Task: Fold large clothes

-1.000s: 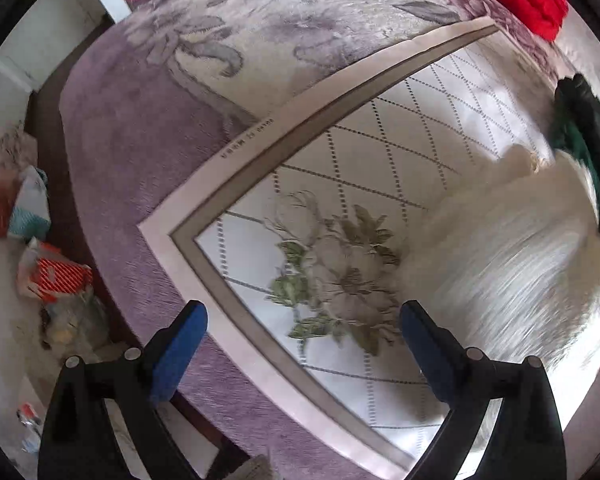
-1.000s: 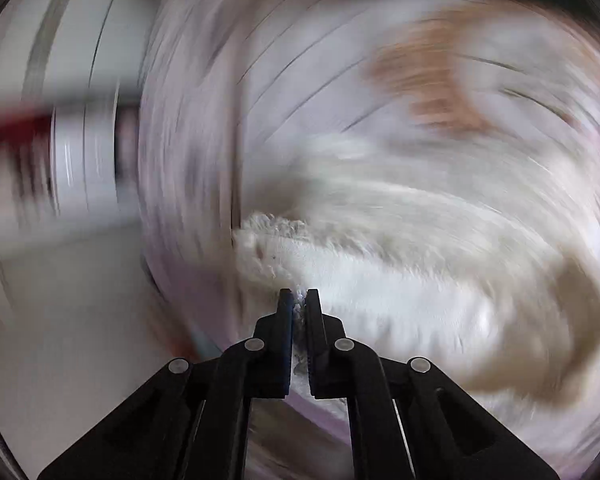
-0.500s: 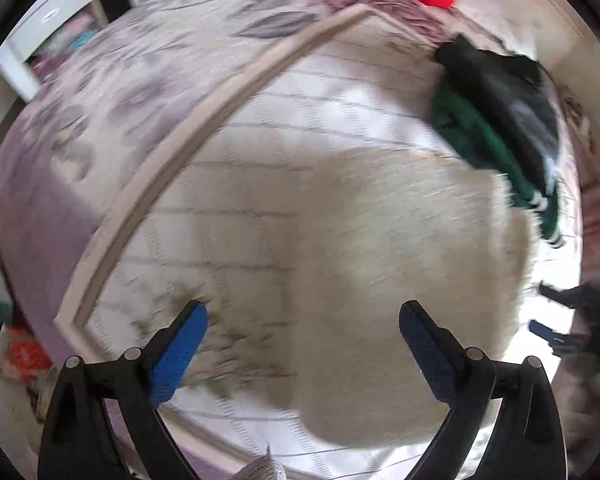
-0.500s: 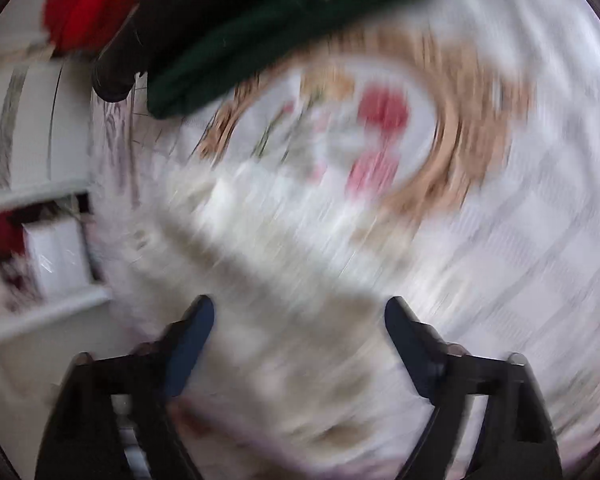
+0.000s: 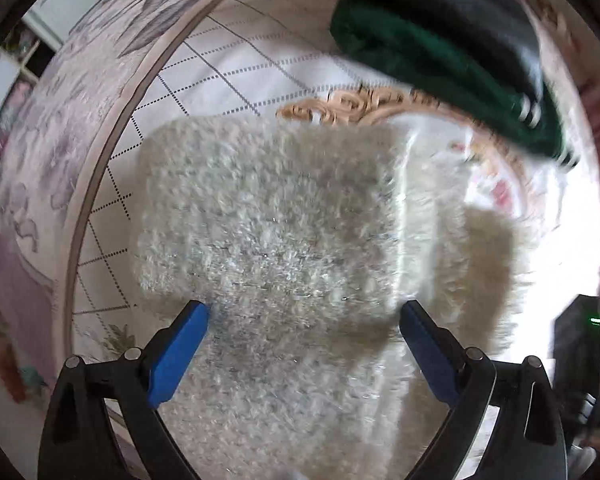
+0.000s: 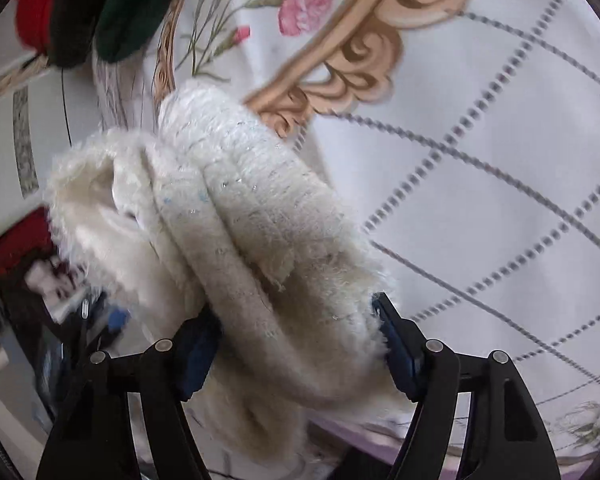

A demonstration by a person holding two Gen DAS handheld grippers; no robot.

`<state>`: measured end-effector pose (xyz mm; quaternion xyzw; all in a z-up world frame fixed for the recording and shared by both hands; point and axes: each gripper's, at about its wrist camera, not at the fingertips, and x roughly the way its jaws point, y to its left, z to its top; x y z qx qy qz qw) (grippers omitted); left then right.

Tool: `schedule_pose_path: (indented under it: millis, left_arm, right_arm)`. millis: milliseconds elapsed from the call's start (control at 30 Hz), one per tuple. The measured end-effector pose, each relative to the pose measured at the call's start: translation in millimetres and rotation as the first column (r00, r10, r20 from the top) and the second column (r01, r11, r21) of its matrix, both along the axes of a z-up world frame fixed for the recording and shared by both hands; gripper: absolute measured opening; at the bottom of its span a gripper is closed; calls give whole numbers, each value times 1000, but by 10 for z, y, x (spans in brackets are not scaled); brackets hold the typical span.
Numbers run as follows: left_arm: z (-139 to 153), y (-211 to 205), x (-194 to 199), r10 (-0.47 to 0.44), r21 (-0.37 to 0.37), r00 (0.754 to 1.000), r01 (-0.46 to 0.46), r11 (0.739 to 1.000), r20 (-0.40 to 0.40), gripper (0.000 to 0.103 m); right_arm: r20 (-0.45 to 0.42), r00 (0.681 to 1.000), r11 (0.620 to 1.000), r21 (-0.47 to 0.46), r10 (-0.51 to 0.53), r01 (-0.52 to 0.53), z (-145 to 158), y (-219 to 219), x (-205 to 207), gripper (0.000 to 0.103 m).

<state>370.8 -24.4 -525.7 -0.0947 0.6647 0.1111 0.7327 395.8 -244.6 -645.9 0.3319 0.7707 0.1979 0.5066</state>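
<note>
A fluffy cream-white sweater lies folded into a thick rectangle on the patterned bedspread. My left gripper is open and empty, its blue pads just above the sweater's near part. In the right wrist view the folded sweater bulges up as a thick bundle between my right gripper's jaws. The jaws stand wide on either side of the bundle and touch its flanks. Whether they press it is unclear.
A dark green and black garment lies at the far side of the bed; it also shows in the right wrist view next to a red garment. The bed's purple edge is at left, the floor beyond.
My right gripper opened from shut and now straddles the folded sweater bundle. My left gripper swung over from the bed corner to above the sweater, staying open.
</note>
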Motion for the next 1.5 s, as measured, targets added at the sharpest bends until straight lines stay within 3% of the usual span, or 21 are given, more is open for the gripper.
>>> schedule_pose_path:
  millis: [33,100,133,167,233,367,500,567,633,700,800,833,900,1033,1167,1200,1233,1267,1333,1433,1500]
  left_arm:
    - [-45,-50,4,-25,27,1000,25,999,-1,95]
    - [-85,-124,6,-63,61,998,61,996,27,67]
    - [-56,-150,-3,-77,65,995,73,995,59,32]
    - [-11,-152,-7,-79,64,994,74,995,76,11]
    - [147,-172,-10,-66,58,993,61,996,102,9]
    - [457,-262,7,-11,-9,991,12,1000,130,9]
    - [31,-328,96,-44,-8,997,45,999,56,8]
    - [68,-311,105,-64,-13,995,65,998,70,12]
    - [194,-246,87,-67,-26,994,69,997,86,23]
    - [324,-159,28,-54,-91,994,63,994,97,36]
    - [518,61,-171,30,-159,991,-9,987,133,72]
    - [597,175,-275,86,-181,984,-57,982,158,80]
    - [693,369,-476,186,-189,965,-152,970,183,81]
    - [641,768,-932,372,-142,913,-351,926,168,81]
    - [369,1095,-1300,498,-135,864,-486,864,78,81]
    - [336,1155,-1372,519,-140,852,-506,851,70,81]
    - [320,1209,-1431,527,-144,847,-515,845,69,81]
    - [318,1255,-1474,529,-129,845,-519,845,70,81]
    - [331,1313,-1504,523,-112,847,-513,851,92,81]
    - [316,1353,-1514,526,-106,845,-517,850,94,81]
    - [296,1383,-1491,531,-123,843,-520,845,85,81]
  right_arm:
    - [12,1000,1000,-3,9,-9,-12,-37,-55,74]
    - [-15,1000,1000,24,-18,18,-113,-94,-116,71]
    - [-22,999,999,33,-39,39,-152,-112,-136,61]
    - [-21,999,998,40,-44,45,-166,-100,-136,57]
    - [-3,1000,999,45,-19,20,-137,-12,-148,43]
    - [-24,1000,997,71,12,-10,-117,173,-268,37]
    - [-71,997,994,112,26,-18,-138,295,-425,35]
    - [-87,995,995,91,38,-30,-132,306,-496,38]
    - [-73,996,997,63,56,-51,-48,216,-532,51]
    - [-37,999,999,23,29,-29,117,-16,-554,55]
    - [54,998,998,-63,-23,26,500,-403,-494,56]
    - [104,993,994,-87,-52,61,687,-531,-441,57]
    - [178,980,991,-82,-86,102,989,-600,-285,61]
    - [306,944,992,37,-128,122,1463,-459,266,78]
    - [328,941,996,-70,80,-60,1411,155,931,78]
    - [289,944,986,-96,158,-136,1301,367,1000,75]
    - [274,935,974,-107,223,-201,1230,563,1040,31]
    - [284,922,963,-136,262,-232,1228,711,1078,17]
    - [297,898,940,-208,324,-270,1252,859,1210,17]
    - [422,847,936,-273,324,-222,1488,842,1427,18]
    - [423,843,930,-292,333,-221,1475,1043,1591,24]
